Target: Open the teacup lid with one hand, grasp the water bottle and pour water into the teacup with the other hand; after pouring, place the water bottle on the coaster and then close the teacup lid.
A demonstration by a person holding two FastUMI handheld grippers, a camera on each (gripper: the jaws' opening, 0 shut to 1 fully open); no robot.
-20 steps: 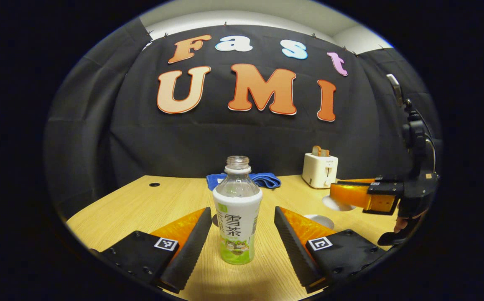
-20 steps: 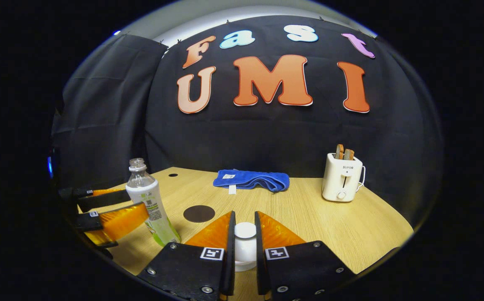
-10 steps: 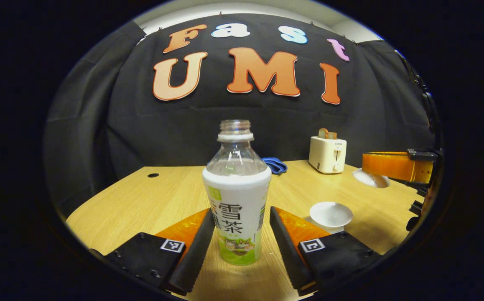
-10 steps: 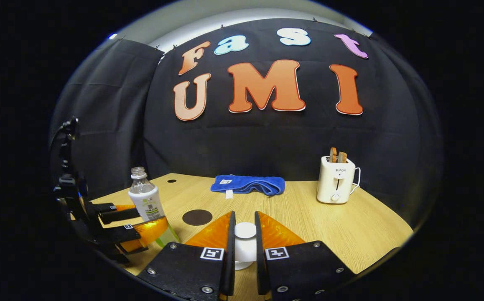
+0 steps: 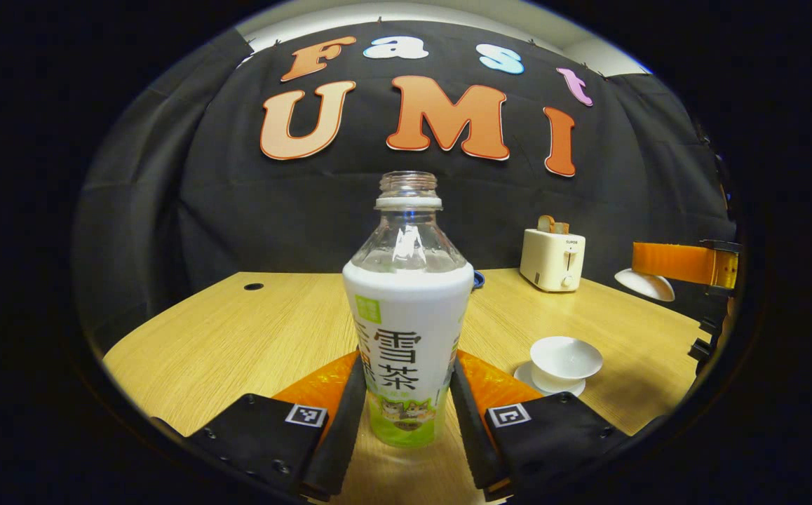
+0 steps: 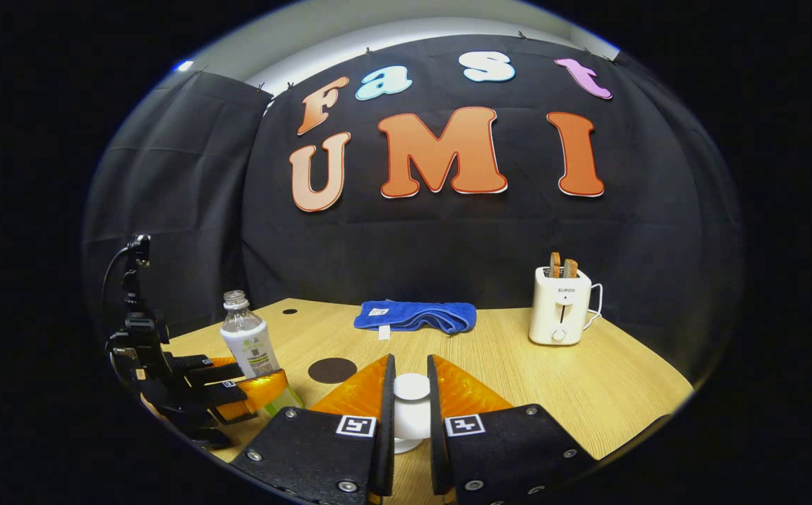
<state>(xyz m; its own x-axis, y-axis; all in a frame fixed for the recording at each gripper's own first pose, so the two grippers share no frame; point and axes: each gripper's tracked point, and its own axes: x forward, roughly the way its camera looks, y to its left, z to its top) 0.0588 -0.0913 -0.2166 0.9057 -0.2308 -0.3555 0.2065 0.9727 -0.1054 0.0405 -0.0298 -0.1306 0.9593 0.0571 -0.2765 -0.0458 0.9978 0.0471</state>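
An uncapped water bottle (image 5: 406,337) with a white and green label stands on the wooden table (image 5: 238,330). My left gripper (image 5: 407,368) is shut on its lower half, one finger pressing each side. The right gripper view has the bottle (image 6: 246,340) at left, inside the left gripper (image 6: 255,373). To the right, the white teacup (image 5: 566,359) sits uncovered on its saucer. My right gripper (image 6: 411,372) is shut on the knob of the white lid (image 6: 411,410). From the left gripper view, the lid (image 5: 646,285) hangs in the right gripper (image 5: 651,268), raised beyond the cup. A dark round coaster (image 6: 332,369) lies beside the bottle.
A white toaster (image 6: 559,305) with bread slices stands at the back right. A folded blue towel (image 6: 414,315) lies along the back edge. A small round hole (image 5: 253,286) marks the table's far left. Black cloth walls close off the booth behind.
My left gripper moved in around the bottle and its fingers closed onto it. The right gripper lifted the lid off the teacup and carried it up and away.
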